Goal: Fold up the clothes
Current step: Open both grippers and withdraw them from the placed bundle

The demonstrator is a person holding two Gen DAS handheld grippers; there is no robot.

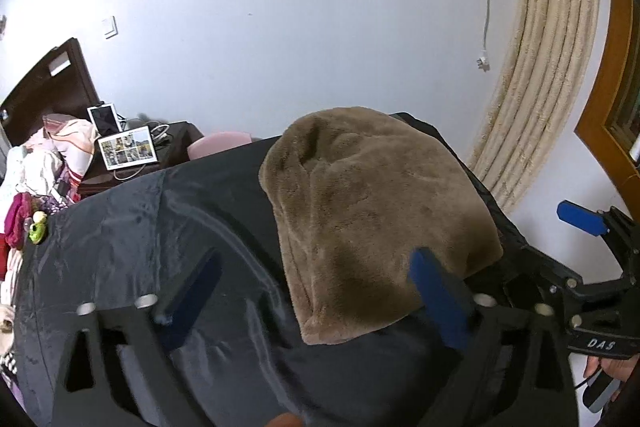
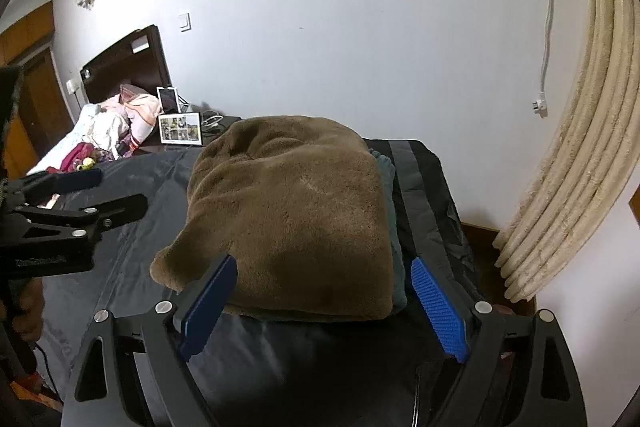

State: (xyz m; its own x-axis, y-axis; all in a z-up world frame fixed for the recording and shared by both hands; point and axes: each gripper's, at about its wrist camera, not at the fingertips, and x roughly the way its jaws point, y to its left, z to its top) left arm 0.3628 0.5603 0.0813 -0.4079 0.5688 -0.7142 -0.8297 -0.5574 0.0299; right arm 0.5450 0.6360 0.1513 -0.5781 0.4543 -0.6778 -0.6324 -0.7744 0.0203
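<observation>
A folded brown fleece garment (image 1: 372,211) (image 2: 292,215) lies on a table under a dark sheet (image 1: 132,227) (image 2: 132,227). A dark teal garment (image 2: 394,227) shows under its right edge. My left gripper (image 1: 316,291) hovers open over the fleece's near left corner, with nothing between its blue pads. My right gripper (image 2: 324,307) stands open in front of the fleece's near edge, pads wide apart and not pressing on it. One finger (image 1: 582,223) of the right gripper shows at the right of the left wrist view. One finger (image 2: 76,179) of the left gripper shows at the left of the right wrist view.
A bed with a heap of clothes (image 2: 108,135) and a dark headboard (image 2: 128,63) stands at the far left. A photo frame (image 2: 180,128) and a tablet (image 2: 168,99) sit behind the table. A cream curtain (image 2: 580,155) hangs on the right, a plug (image 2: 540,105) dangles on the white wall.
</observation>
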